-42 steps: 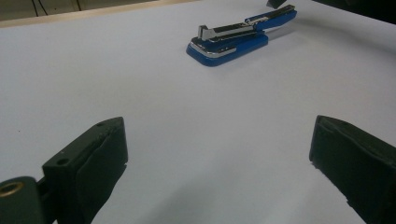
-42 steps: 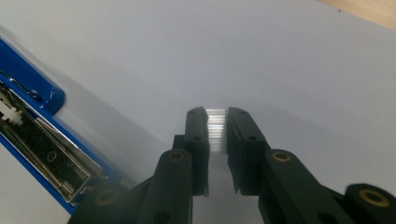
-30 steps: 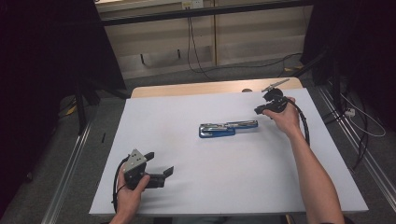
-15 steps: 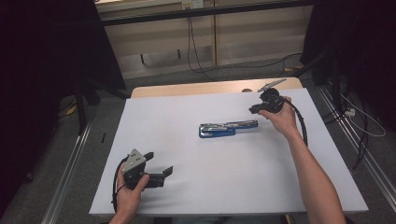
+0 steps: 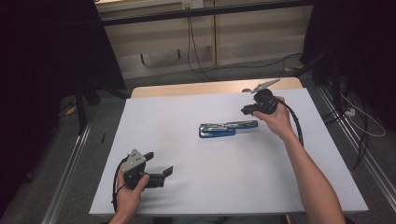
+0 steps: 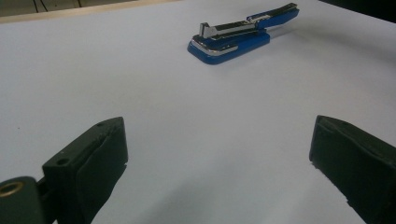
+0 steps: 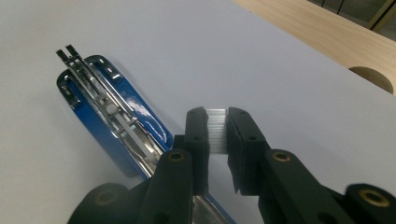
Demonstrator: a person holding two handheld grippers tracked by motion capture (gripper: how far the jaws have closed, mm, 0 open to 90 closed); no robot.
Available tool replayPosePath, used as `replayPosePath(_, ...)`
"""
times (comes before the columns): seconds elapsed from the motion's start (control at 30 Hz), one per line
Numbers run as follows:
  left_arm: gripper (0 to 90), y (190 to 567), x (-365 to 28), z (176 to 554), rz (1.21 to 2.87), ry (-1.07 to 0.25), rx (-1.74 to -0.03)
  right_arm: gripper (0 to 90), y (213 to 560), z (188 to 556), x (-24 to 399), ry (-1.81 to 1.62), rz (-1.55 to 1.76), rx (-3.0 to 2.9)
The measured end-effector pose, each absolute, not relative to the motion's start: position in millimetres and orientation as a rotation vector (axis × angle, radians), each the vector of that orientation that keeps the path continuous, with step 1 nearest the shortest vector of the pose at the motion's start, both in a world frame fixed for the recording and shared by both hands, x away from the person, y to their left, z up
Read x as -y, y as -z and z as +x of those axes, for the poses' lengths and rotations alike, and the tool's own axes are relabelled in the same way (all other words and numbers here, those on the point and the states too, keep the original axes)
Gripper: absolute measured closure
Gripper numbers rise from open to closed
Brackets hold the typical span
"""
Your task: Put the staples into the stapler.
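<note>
Right gripper just beside the open blue stapler, clamped on a strip of staples. Left gripper well apart, fingers wide, empty.

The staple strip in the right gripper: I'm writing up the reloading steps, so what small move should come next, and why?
Probably lower the right gripper, shut on the staple strip, toward the metal channel of the blue stapler. The stapler lies opened flat on the white table, its channel exposed, and the strip hangs above and beside it. The left gripper rests open, apart.
</note>
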State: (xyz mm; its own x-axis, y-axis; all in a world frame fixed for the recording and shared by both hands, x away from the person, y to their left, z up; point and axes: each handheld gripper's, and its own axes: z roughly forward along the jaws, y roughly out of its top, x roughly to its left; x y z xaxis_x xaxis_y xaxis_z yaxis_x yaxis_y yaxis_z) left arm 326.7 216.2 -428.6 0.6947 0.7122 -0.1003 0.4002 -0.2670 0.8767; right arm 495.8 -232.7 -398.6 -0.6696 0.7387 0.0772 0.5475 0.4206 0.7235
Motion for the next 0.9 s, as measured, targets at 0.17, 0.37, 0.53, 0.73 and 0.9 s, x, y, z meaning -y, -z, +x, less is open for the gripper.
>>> replayPosePath(0.17, 4.6, 428, -215, 326, 1.903, -0.395, -0.852, 79.1, 396, 493, 229, -1.154, 1.111, -2.421)
replayPosePath(0.37, 4.6, 428, -213, 326, 1.917, -0.408, -0.839, 79.1, 397, 493, 220, -1.167, 1.09, -2.439)
replayPosePath(0.53, 4.6, 428, -213, 325, 1.912, -0.408, -0.84, 79.1, 396, 491, 213, -1.173, 1.052, -2.458)
replayPosePath(0.73, 4.6, 429, -215, 327, 1.896, -0.388, -0.861, 79.1, 394, 489, 207, -1.189, 1.017, -2.476)
replayPosePath(0.9, 4.6, 429, -215, 327, 1.9, -0.385, -0.856, 79.1, 393, 486, 201, -1.205, 0.986, -2.489)
